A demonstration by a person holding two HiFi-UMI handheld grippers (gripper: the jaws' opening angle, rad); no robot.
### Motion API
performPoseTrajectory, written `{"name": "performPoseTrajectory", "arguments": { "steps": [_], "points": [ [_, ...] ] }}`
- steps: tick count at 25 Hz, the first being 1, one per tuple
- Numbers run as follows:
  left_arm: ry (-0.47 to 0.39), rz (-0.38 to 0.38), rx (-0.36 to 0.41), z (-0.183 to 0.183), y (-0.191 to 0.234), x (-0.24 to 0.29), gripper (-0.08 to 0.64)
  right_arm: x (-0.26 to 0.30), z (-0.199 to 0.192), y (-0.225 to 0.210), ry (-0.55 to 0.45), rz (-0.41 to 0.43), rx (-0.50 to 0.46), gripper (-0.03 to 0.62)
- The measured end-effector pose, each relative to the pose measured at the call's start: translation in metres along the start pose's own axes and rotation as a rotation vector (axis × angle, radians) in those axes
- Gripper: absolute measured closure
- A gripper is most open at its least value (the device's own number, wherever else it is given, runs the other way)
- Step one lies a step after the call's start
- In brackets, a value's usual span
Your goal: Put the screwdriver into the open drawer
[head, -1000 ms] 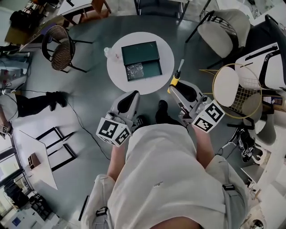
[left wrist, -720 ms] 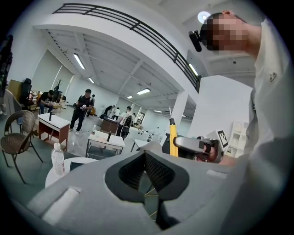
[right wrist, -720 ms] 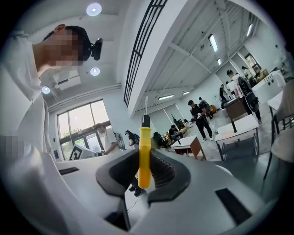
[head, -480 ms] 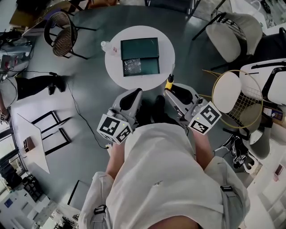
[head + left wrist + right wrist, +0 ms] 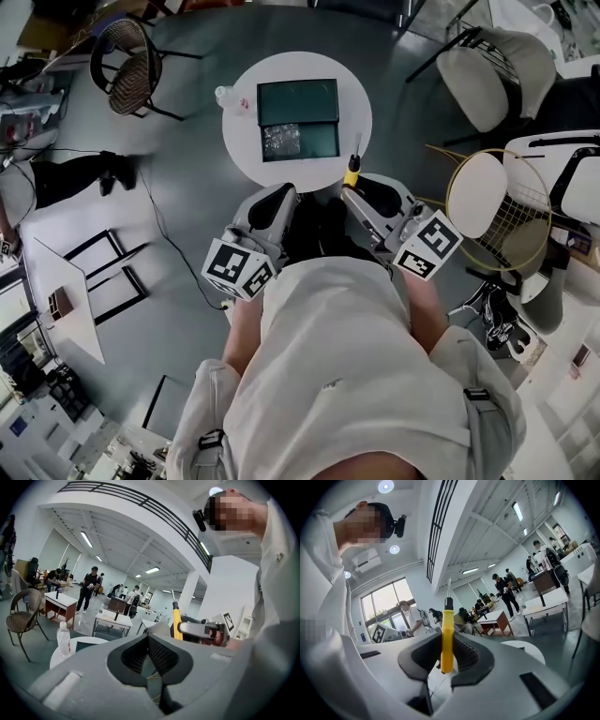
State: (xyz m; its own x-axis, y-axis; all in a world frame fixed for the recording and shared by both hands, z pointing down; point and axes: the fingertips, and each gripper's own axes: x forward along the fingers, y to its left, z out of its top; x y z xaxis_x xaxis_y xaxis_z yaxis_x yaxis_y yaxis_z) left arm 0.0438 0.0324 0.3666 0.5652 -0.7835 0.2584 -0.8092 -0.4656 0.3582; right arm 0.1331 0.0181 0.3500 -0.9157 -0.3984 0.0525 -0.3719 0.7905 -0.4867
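Observation:
A round white table [image 5: 239, 141] carries a dark green box [image 5: 297, 100] whose open drawer [image 5: 323, 142] faces me, with a clear bag [image 5: 279, 141] in its left half. My right gripper [image 5: 353, 190] is shut on the screwdriver [image 5: 352, 172]. Its yellow handle stands upright between the jaws and its shaft tip reaches over the table's near right edge. In the right gripper view the screwdriver [image 5: 447, 634] stays clamped in the right gripper [image 5: 443, 656]. My left gripper [image 5: 278, 199] hovers just short of the table, shut and holding nothing; the left gripper view shows the left gripper [image 5: 150, 660] and the screwdriver [image 5: 176, 623].
A plastic bottle [image 5: 225, 96] stands at the table's left rim. A wicker chair [image 5: 127, 70] is to the far left, a white chair [image 5: 492, 61] and a round wire-frame seat [image 5: 497, 192] to the right. A cable [image 5: 164, 244] runs over the grey floor.
The right gripper has carried the screwdriver a little left, from beside the table's right edge to over its near edge. The left gripper has hardly moved.

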Motion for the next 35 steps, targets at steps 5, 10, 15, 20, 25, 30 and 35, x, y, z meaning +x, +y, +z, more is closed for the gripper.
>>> {"name": "performPoseTrajectory", "arguments": {
  "steps": [5,10,15,20,25,30,35],
  "points": [
    [-0.023,-0.048,0.026,0.025,0.022,0.01,0.549,0.026,0.019,-0.005,-0.003,-0.039,-0.045,0.512],
    [-0.049,-0.071,0.041,0.047,0.049,0.019,0.549,0.048,0.04,-0.011,-0.015,-0.078,-0.089,0.512],
    [-0.061,-0.101,0.05,0.06,0.071,0.026,0.549,0.064,0.048,-0.025,-0.007,-0.126,-0.131,0.512],
    [-0.049,-0.129,0.05,0.06,0.094,0.027,0.549,0.082,0.054,-0.035,-0.012,-0.168,-0.161,0.512],
    [-0.019,-0.154,0.047,0.055,0.115,0.023,0.549,0.105,0.044,-0.036,0.004,-0.193,-0.165,0.512],
    [0.001,-0.162,0.039,0.051,0.122,0.024,0.549,0.117,0.027,-0.045,0.057,-0.201,-0.166,0.512],
    [0.01,-0.147,0.02,0.046,0.132,0.026,0.549,0.123,0.004,-0.066,0.108,-0.214,-0.143,0.512]
  ]
}}
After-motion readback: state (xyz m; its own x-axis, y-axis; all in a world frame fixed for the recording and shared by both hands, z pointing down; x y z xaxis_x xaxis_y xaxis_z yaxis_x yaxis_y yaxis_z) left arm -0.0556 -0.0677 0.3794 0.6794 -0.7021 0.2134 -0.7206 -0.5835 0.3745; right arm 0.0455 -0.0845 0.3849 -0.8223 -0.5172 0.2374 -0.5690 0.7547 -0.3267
